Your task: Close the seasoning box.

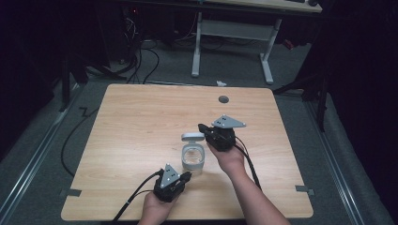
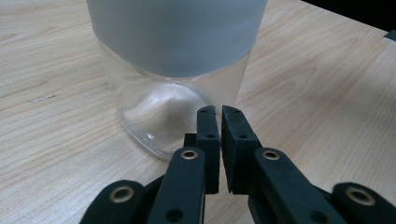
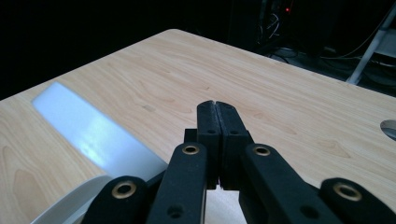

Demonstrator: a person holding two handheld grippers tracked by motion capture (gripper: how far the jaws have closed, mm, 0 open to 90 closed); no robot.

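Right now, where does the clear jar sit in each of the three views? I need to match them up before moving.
High view: the clear jar stands at table centre, between both grippers, its lid flipped open behind it.
Left gripper view: it fills the upper middle, just beyond the nearly closed jaws.
Right gripper view: its white rim at bottom left, the open lid above it.
Shared landmark: the wooden table.

Left gripper (image 1: 184, 176) held low at the near edge, jaws almost together with a thin gap, pointing far-right. Right gripper (image 1: 202, 127) farther off, to the right, jaws pressed together, pointing left. Both forearms entering from near side.
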